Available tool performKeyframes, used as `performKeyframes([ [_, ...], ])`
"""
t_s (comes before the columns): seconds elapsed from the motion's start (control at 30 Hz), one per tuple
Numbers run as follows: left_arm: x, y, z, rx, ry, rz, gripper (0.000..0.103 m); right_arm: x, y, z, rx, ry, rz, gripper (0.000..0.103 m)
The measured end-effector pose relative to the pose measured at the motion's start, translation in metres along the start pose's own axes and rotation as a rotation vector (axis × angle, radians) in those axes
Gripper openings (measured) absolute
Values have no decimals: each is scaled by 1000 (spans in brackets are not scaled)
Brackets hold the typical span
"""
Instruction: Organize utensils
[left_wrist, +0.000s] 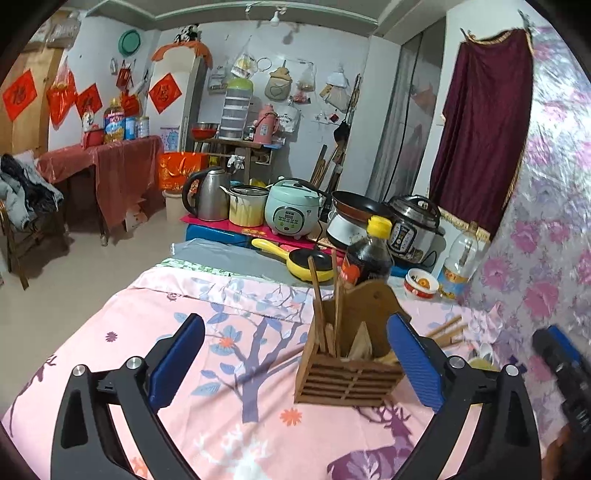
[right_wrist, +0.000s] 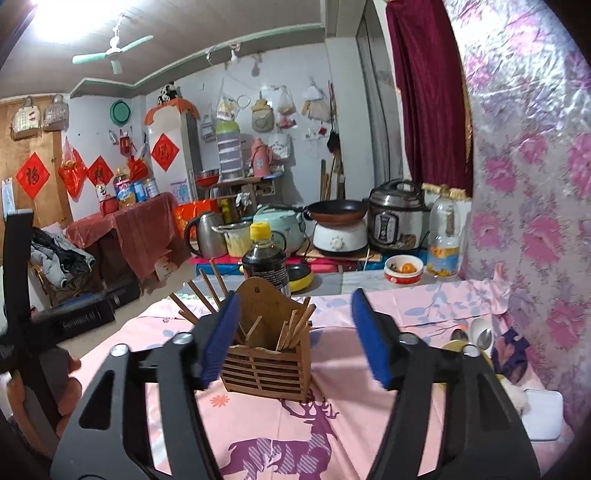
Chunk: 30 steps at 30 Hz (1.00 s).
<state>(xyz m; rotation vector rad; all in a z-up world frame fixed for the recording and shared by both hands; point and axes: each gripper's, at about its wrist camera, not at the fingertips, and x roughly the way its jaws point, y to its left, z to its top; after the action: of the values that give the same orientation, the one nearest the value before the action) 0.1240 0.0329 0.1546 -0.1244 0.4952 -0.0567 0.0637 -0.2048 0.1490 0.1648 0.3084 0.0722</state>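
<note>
Holder of slatted wood stands upright on the pink deer-print cloth, chopsticks leaning inside it.
Both grippers hang spread and empty before it: left gripper wide apart, right gripper parted too, neither pad touching it. More chopsticks and spoons lie beside the floral wall; a soy bottle stands behind.

Red diamond wall papers bear one Chinese character each — "福"; other labels are too blurred.
</note>
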Motion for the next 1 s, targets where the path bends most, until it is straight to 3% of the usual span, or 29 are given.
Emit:
performKeyframes([
  [0.1, -8, 0, -29, 28, -3, 8, 97, -15, -1, -3, 11, -21, -17, 83],
  [0.23, -3, 13, -68, 42, 23, 99, 97, -25, -6, -24, 34, -25, -17, 95],
  [0.3, 0, 21, -82, 22, 41, 143, 97, -25, -12, -49, 40, -22, -43, 95],
  [0.43, 0, 30, -90, -6, 54, 161, 97, -11, -13, -78, -27, 40, -112, 95],
  [0.57, -7, 28, -88, 33, 15, 207, 97, -7, -13, -83, -7, 67, -78, 95],
  [1.0, -12, 12, -86, 105, -5, 175, 97, -20, 0, -90, -44, 44, -111, 95],
])
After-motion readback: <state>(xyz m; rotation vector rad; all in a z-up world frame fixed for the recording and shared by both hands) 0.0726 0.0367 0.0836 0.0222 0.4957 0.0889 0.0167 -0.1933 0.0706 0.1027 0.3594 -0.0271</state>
